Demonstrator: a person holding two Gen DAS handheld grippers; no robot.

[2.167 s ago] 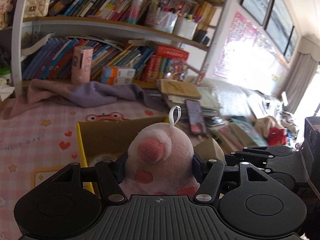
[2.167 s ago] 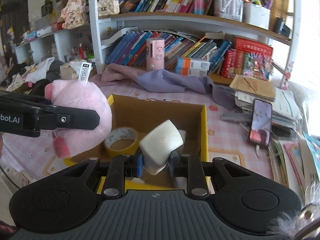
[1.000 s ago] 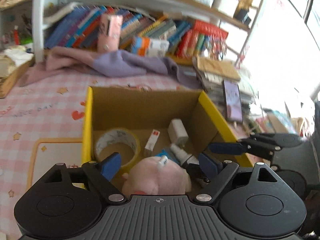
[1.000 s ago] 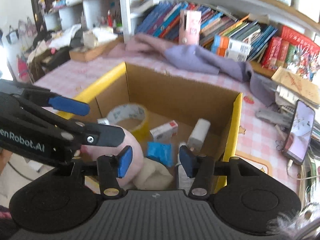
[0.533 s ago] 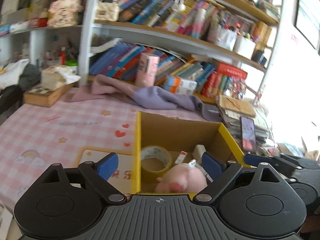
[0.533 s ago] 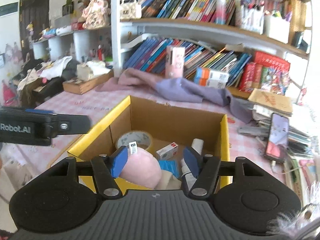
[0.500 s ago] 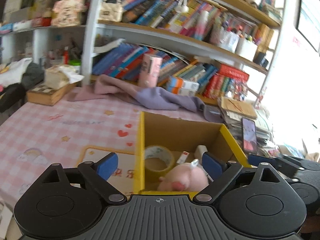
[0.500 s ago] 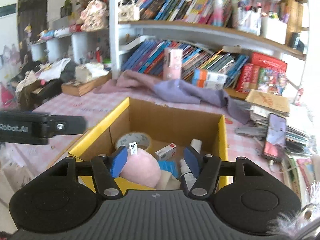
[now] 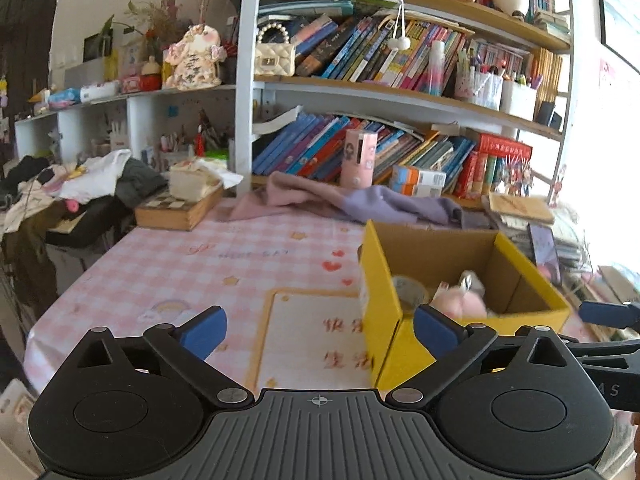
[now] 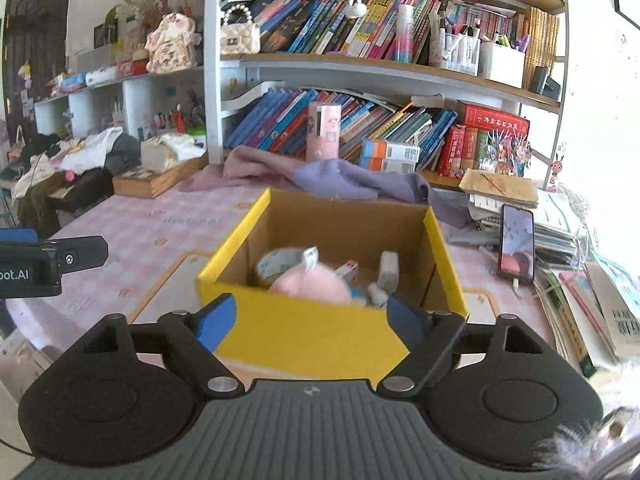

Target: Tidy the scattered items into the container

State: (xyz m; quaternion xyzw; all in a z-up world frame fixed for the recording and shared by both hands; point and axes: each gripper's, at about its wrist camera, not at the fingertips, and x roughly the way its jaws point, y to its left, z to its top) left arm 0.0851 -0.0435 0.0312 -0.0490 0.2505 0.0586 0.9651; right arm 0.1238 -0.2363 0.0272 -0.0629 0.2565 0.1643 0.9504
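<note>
Yellow-sided open cardboard box [image 10: 304, 332] stands on the pink checked tabletop [image 9: 192, 264], holding a pink plush pig [image 10: 308, 284], a roll of tape [image 10: 276, 262] and small packets. Left gripper [image 9: 318, 326] and right gripper [image 10: 312, 316] hover with jaws spread, empty. Scan the tabletop for stragglers before finishing.

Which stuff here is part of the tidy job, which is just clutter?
Job: box, plush, tape, white block, both open claws, left, right.
Clutter: phone, purple cloth, pink tube, books.
</note>
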